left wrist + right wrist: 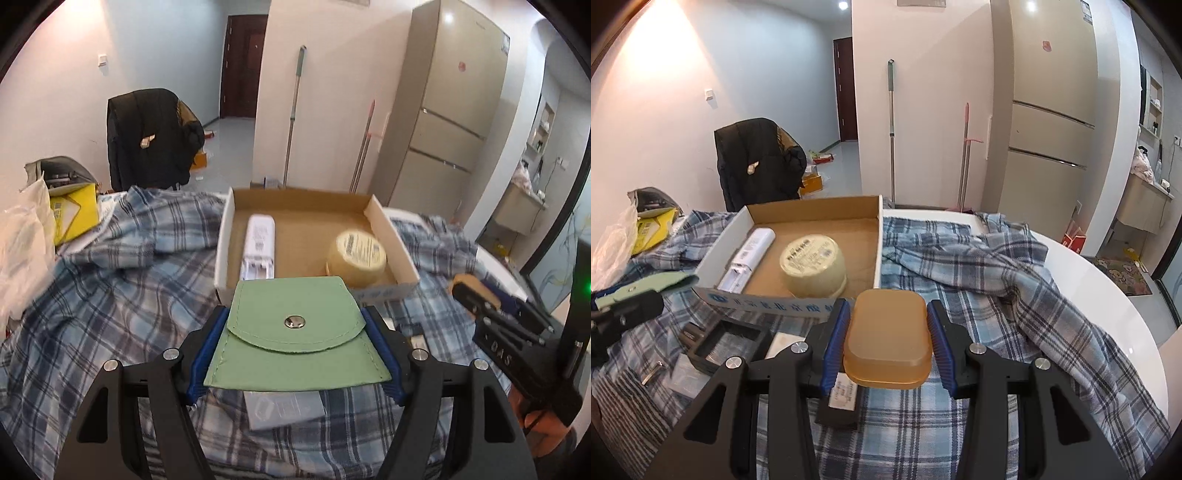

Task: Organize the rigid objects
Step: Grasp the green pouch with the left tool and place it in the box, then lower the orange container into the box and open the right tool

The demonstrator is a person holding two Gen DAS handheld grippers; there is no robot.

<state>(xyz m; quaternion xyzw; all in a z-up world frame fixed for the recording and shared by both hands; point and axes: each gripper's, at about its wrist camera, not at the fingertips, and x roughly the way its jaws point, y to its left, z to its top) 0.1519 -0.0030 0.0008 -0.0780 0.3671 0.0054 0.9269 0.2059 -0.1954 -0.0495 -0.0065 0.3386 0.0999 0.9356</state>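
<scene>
While the left gripper [297,354] pinches a green pouch [295,336] by its sides above the plaid cloth [110,302], the right gripper [888,332] clamps an amber soap bar [888,338] just short of the box [877,240]. Inside the box lie a white remote [258,247] and a yellow tub [356,258], apart.

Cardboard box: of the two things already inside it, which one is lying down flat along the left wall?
The white remote control, long and slim, lies flat by the box's left wall. The round yellow tub stands on the right.
</scene>
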